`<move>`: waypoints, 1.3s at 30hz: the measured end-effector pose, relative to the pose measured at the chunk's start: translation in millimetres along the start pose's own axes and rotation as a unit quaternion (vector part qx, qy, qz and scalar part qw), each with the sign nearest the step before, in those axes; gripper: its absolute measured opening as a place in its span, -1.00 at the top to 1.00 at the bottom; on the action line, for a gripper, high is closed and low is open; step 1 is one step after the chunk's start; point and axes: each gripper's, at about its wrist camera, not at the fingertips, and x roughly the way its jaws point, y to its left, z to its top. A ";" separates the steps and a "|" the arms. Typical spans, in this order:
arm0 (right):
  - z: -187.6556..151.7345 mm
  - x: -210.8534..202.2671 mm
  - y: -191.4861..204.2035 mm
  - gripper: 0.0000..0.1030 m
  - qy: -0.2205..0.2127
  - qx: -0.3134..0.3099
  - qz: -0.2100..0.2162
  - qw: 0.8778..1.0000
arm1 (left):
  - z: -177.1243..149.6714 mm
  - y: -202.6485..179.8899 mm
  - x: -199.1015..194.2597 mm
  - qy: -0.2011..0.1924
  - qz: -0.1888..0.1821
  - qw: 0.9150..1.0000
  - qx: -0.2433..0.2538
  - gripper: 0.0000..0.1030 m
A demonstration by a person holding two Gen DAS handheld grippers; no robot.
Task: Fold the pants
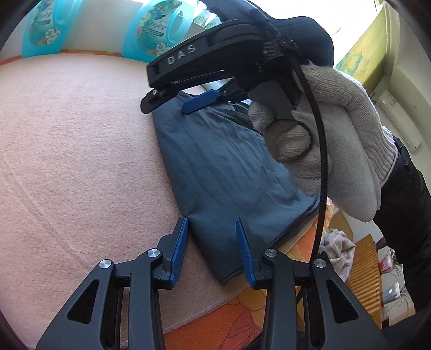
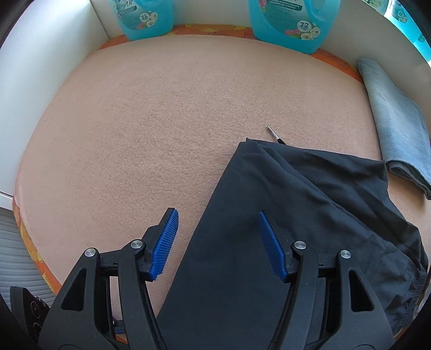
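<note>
Right gripper [image 2: 218,242] points steeply down over the dark pants [image 2: 282,215], jaws spread wide, pads clear of the cloth — nothing held. The pants lie rumpled on the pink blanket [image 2: 134,134], drawstring tip [image 2: 272,132] poking out at the far edge; a folded grey-blue towel [image 2: 390,121] lies just beside them. Two blue detergent bottles [image 2: 282,21] stand at the back. Left gripper [image 1: 211,247] tilts downward, jaws narrowly apart over the near corner of a folded blue-grey garment [image 1: 215,167] — pads not pressing it. A gloved hand [image 1: 323,129] grips the right tool's handle above that garment.
</note>
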 end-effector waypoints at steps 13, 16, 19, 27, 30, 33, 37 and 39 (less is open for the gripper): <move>5.1 20.8 8.9 0.59 0.033 -0.020 -0.048 0.998 | -4.7 -2.0 -1.4 0.000 -0.002 1.000 -0.005 0.33; 1.8 15.0 -4.1 0.84 0.024 -0.005 -0.027 0.999 | -2.6 -1.2 -1.6 -0.002 0.006 1.000 -0.012 0.20; -0.1 4.1 -13.6 0.90 0.004 0.006 -0.012 1.000 | -0.6 -0.8 -3.2 -0.008 0.010 1.000 -0.024 -0.07; -9.9 -24.0 -32.3 0.92 -0.036 0.023 0.016 0.999 | 2.8 -18.0 15.3 0.010 -0.008 1.000 -0.028 -0.04; -12.2 -33.9 -36.8 0.93 -0.049 0.030 0.029 0.998 | 0.0 -20.8 16.3 -0.002 -0.018 0.999 -0.026 0.46; -14.8 -47.7 -45.8 0.93 -0.064 0.040 0.041 0.996 | 5.1 -26.2 15.9 -0.011 -0.024 1.000 -0.013 0.77; -22.3 -66.4 -54.3 0.93 -0.087 0.051 0.051 0.994 | 14.8 -42.9 17.2 -0.013 -0.039 0.999 0.019 0.82; -26.6 -77.3 -63.6 0.93 -0.098 0.058 0.055 0.992 | 20.4 -51.2 16.8 -0.015 -0.053 0.998 0.028 0.82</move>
